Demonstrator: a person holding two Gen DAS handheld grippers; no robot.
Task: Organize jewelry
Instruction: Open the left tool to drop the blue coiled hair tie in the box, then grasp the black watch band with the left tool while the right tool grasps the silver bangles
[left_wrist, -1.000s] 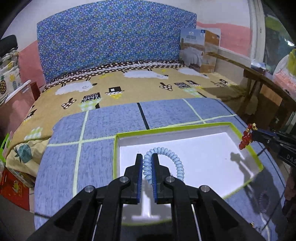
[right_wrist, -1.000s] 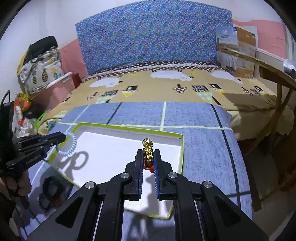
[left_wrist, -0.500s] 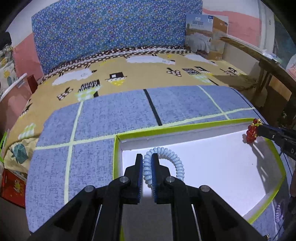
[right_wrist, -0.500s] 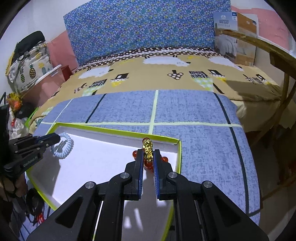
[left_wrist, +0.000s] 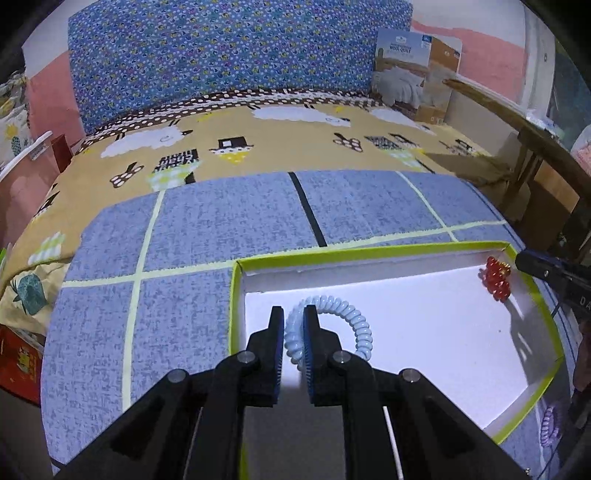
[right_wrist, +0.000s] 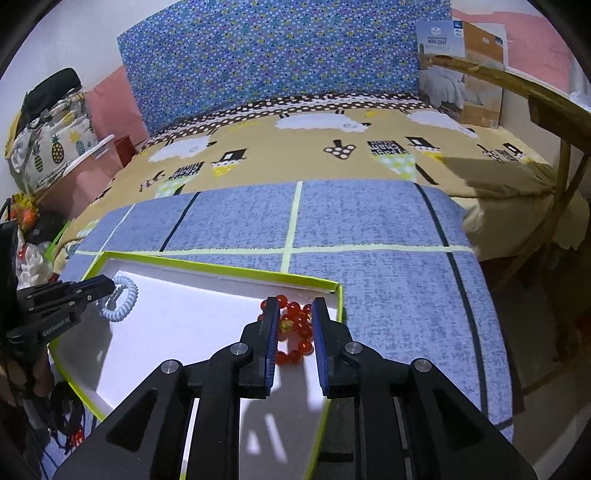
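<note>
A white tray with a lime-green rim (left_wrist: 369, 252) (right_wrist: 221, 271) lies on the blue mat. My left gripper (left_wrist: 294, 314) is shut on a pale blue coil bracelet (left_wrist: 351, 314) low over the tray's near-left corner; the bracelet also shows in the right wrist view (right_wrist: 123, 304). My right gripper (right_wrist: 294, 306) is open over the tray's far-right corner, with a red bead bracelet (right_wrist: 297, 328) lying on the tray floor between its fingers. The red beads also show in the left wrist view (left_wrist: 496, 278), beside the right gripper's tip (left_wrist: 532, 260).
A lilac coil band (left_wrist: 548, 430) lies on the mat outside the tray's right edge. Dark jewelry (right_wrist: 66, 417) lies on the mat at the tray's left. A bed with a yellow sheet (left_wrist: 258, 147) lies behind. A wooden frame (right_wrist: 554, 155) stands right.
My right gripper has opened and the red bead bracelet has dropped onto the tray floor. Both grippers have moved lower and further into the tray. The left gripper still holds the blue coil.
</note>
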